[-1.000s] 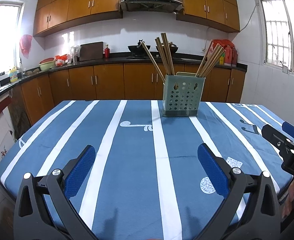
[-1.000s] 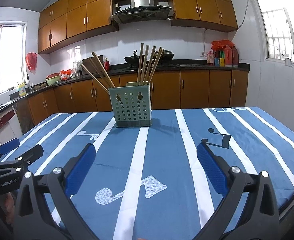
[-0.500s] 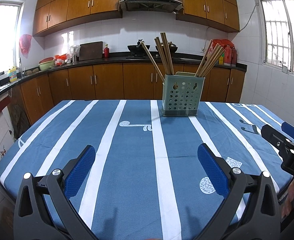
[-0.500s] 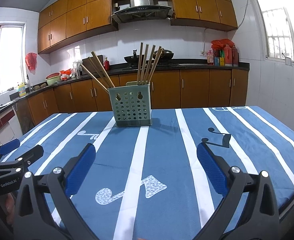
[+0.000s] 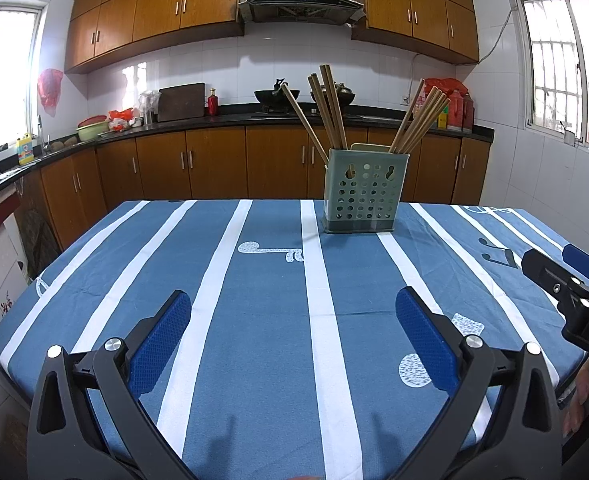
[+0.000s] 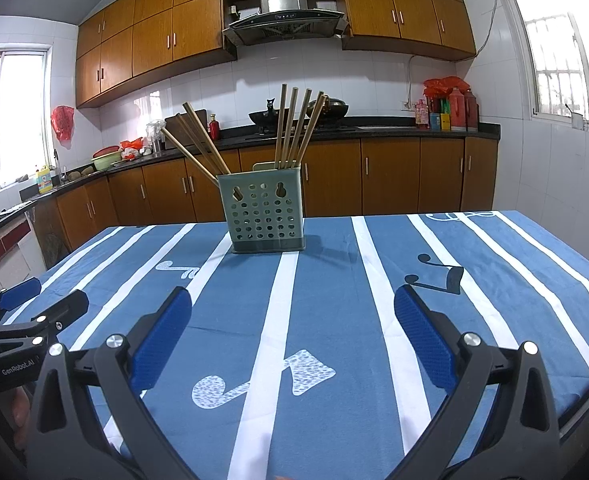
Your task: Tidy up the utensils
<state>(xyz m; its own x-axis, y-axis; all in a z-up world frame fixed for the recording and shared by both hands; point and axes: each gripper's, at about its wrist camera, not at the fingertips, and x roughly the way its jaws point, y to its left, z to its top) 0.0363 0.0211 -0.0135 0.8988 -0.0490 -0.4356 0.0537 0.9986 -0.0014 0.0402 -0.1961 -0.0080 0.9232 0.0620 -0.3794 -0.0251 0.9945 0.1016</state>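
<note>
Left gripper [image 5: 293, 312] and right gripper [image 6: 293, 312]: jaws spread, holding nothing, above the near tabletop [image 5: 262, 300]. The chopsticks [image 5: 330, 114] stand in the perforated holder [image 5: 364, 196] at the far side.

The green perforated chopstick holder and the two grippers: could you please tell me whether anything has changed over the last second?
Nothing has visibly changed. The green perforated plastic chopstick holder stands in the same spot on the blue striped tablecloth, the wooden chopsticks lean as before, and the left gripper and right gripper keep their jaws open and empty.
</note>
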